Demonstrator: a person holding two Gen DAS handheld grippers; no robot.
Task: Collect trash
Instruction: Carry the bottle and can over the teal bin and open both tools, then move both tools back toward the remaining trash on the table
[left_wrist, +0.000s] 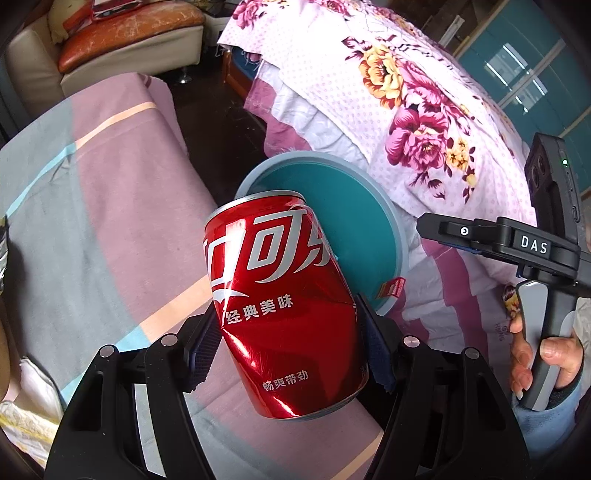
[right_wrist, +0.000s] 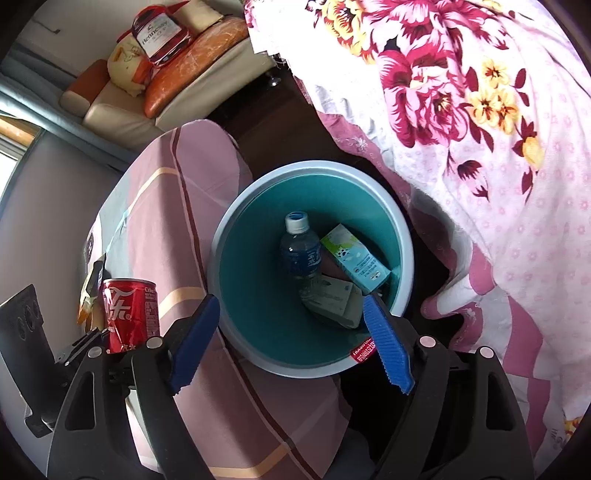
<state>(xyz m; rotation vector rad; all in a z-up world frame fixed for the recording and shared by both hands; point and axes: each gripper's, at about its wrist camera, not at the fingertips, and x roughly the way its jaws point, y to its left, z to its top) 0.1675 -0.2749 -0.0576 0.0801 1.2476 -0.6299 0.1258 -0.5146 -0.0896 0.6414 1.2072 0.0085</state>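
My left gripper (left_wrist: 290, 350) is shut on a dented red cola can (left_wrist: 280, 295), held tilted in the air just left of the teal trash bin (left_wrist: 369, 236). The can also shows in the right wrist view (right_wrist: 131, 314), at the left. My right gripper (right_wrist: 291, 343) is open and empty, hovering over the near rim of the bin (right_wrist: 229, 236). Inside the bin lie a blue plastic bottle (right_wrist: 299, 247), a green and blue carton (right_wrist: 356, 258) and a pale box (right_wrist: 332, 299). The right gripper also shows in the left wrist view (left_wrist: 424, 223), right of the bin.
A pink and grey striped cover (left_wrist: 110, 206) lies left of the bin. A floral bedsheet (left_wrist: 406, 92) hangs down on the right. A sofa with orange cushions (right_wrist: 207, 55) stands at the back. Dark floor (right_wrist: 280, 140) lies between them.
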